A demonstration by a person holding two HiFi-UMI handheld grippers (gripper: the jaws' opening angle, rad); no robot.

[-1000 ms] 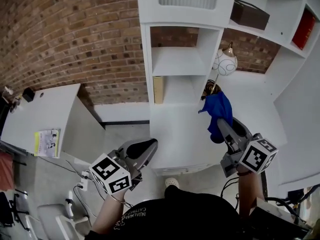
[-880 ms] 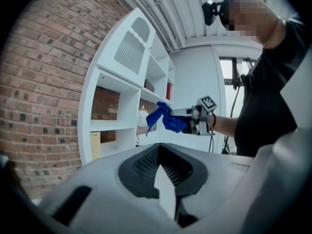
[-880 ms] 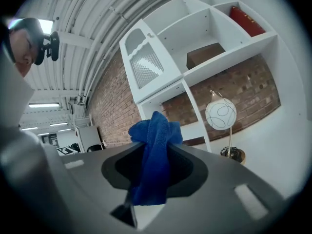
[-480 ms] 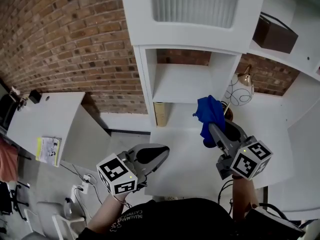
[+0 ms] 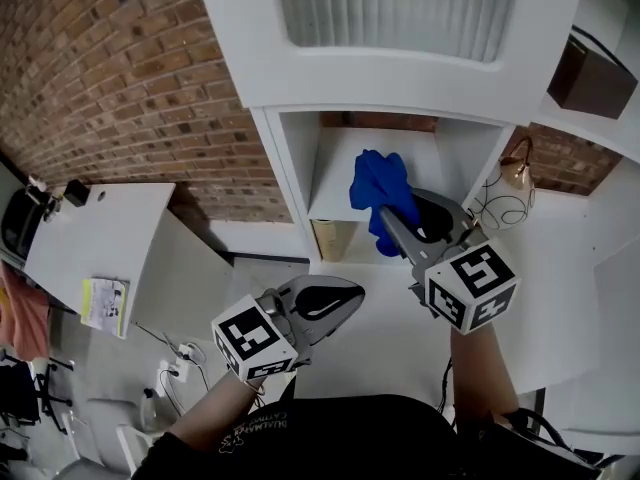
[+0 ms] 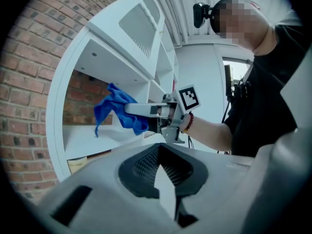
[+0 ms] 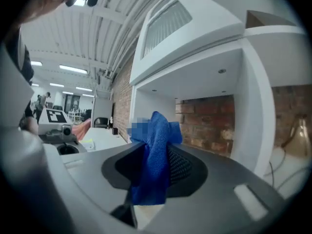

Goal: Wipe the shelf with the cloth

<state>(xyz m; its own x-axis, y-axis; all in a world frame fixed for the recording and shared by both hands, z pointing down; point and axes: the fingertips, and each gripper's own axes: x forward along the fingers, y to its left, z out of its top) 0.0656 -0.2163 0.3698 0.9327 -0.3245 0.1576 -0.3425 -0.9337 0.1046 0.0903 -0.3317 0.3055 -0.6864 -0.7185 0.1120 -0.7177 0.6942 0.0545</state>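
A blue cloth (image 5: 382,190) hangs bunched from my right gripper (image 5: 392,218), which is shut on it and held up at the mouth of the open cubby of the white shelf unit (image 5: 345,173). The right gripper view shows the cloth (image 7: 155,155) pinched between the jaws, with the cubby's brick back wall ahead. In the left gripper view the cloth (image 6: 116,110) hovers just above the cubby's floor. My left gripper (image 5: 330,298) is low and to the left, away from the shelf, its jaws shut on nothing (image 6: 163,177).
A lamp with a round white shade (image 5: 503,200) stands right of the cubby. A dark brown box (image 5: 592,76) sits on an upper right shelf. A yellowish book (image 5: 335,238) stands in the cubby below. A white desk (image 5: 95,253) with a booklet (image 5: 105,303) lies left.
My right gripper has carried the blue cloth up and leftward, from beside the lamp to the open cubby's mouth. The left gripper has drifted slightly right and stays shut.
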